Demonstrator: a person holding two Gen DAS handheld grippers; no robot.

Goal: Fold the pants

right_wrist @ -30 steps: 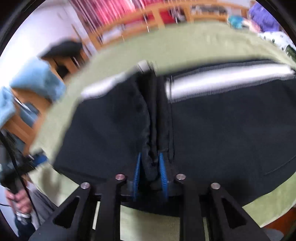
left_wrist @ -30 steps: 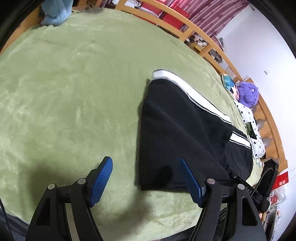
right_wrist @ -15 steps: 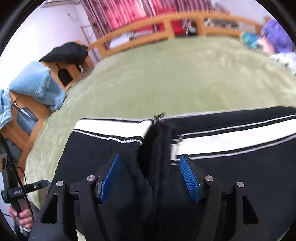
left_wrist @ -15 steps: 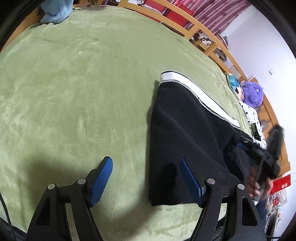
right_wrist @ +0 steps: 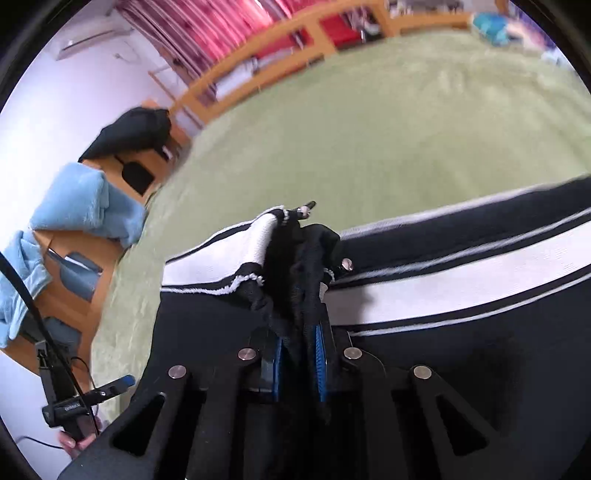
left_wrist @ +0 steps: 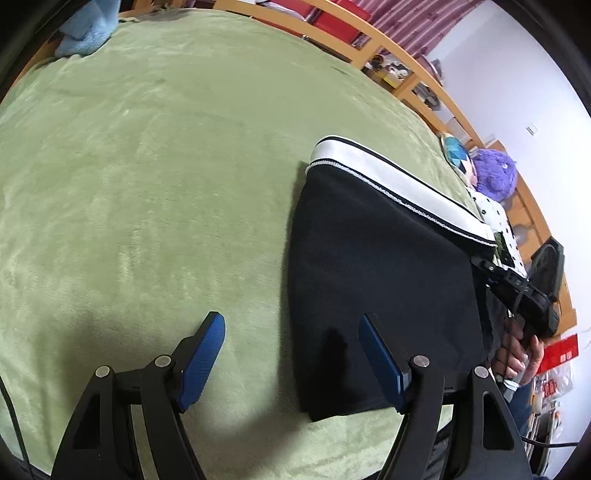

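Black pants (left_wrist: 376,266) with a white side stripe lie folded on the green blanket (left_wrist: 155,177). My left gripper (left_wrist: 291,354) is open and empty, hovering low over the blanket at the pants' near left edge. In the right wrist view my right gripper (right_wrist: 299,358) is shut on a bunched fold of the black pants (right_wrist: 461,369) near the white stripe. The right gripper also shows in the left wrist view (left_wrist: 517,291) at the pants' far right side.
A wooden rail (left_wrist: 391,48) runs along the bed's far side. A purple plush toy (left_wrist: 493,173) and a dotted cloth (left_wrist: 498,221) lie at the right edge. A blue towel (left_wrist: 85,33) sits at the far left corner, and also on a wooden shelf (right_wrist: 85,199).
My right gripper opened half a second ago and has shut again on a bunched fold of the pants. The left gripper stayed open and shifted slightly left of the pants' edge.
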